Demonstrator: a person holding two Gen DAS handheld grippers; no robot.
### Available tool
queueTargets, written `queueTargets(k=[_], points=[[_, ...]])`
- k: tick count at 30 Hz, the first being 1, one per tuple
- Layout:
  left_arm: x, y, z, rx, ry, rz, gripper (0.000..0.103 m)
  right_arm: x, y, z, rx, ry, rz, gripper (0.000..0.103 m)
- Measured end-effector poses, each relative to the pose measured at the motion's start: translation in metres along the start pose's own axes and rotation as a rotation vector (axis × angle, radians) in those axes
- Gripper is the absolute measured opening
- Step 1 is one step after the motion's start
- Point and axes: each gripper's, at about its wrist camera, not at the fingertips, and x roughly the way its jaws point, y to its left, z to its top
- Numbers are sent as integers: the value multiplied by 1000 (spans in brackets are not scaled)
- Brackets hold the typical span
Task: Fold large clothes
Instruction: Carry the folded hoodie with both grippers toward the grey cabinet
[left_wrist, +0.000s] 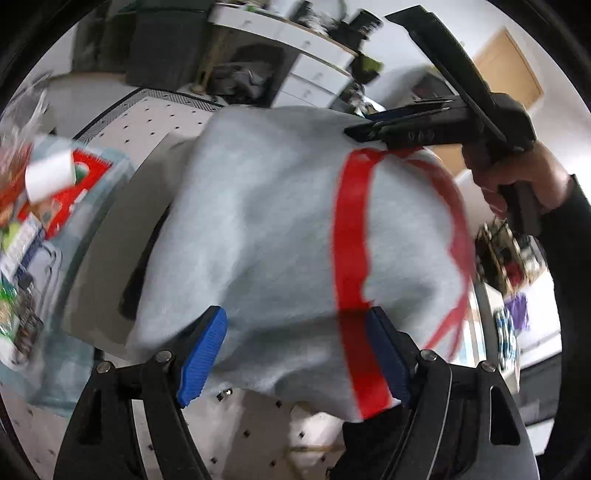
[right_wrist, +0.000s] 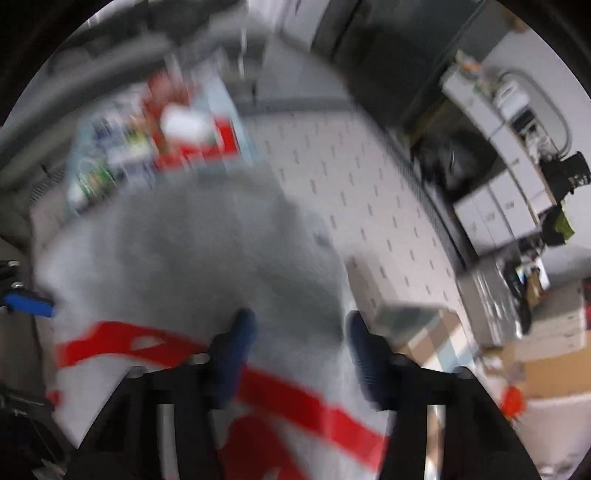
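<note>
A white perforated table (left_wrist: 155, 122) bears a pale grey garment (left_wrist: 258, 221) and a cluttered tray (left_wrist: 55, 236)

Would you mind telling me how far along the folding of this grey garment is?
Done: no neat fold shows yet; the grey garment is bunched over the table. In hand: the left tongs and right tongs both have its cloth between them. Left: flattening and folding it.

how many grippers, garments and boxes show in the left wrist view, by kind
grippers: 2, left gripper and right gripper
garments: 1, pale grey garment with red stripes
boxes: 1, red box at the left
total: 4
</note>
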Motion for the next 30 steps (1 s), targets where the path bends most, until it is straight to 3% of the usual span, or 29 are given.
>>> queueTargets(k=[5, 8, 11, 12, 13, 16, 18, 20, 23, 25, 26, 28, 30], points=[[7, 31, -11, -19, -85, -93, 73, 12, -23, 0, 68, 26, 21, 47], [3, 45, -18, -23, -115, -129, 73, 20, -41, 0, 169, 34, 86, 47], [0, 49, -10, -36, -108, -83, 73, 31, -54, -5, 257, 46, 130, 48], [-14, 35, -11, -50, -90, -71, 73, 29, -59, -7, 282, 44, 131, 48], [-18, 34, -9, -69, -73, -110, 73, 23, -64, -9, 304, 37, 132, 48], [-33, 25, -5, -88, -80, -123, 73, -35, -73, -23, 362, -132, 201, 48], [-44, 19, -6, -77, -111, -121, 73, -85, -61, -43, 310, -274, 281, 50], [-54, 12, -1, -66, -149, -150, 73, -114, -35, -63, 207, -322, 323, 78], [-51, 9, 8, -49, -180, -150, 73, -126, 9, -96, 56, -295, 363, 79], [-39, 15, 11, -69, -163, -112, 73, -110, 42, -117, -59, -230, 305, 79], [-31, 20, 15, -102, -145, -106, 73, -94, 59, -128, -125, -186, 213, 79], [-23, 31, 16, -129, -138, -70, 73, -86, 76, -143, -202, -233, 123, 85], [-21, 42, 4, -131, -166, 45, 73, -86, 79, -150, -220, -252, 117, 85]])
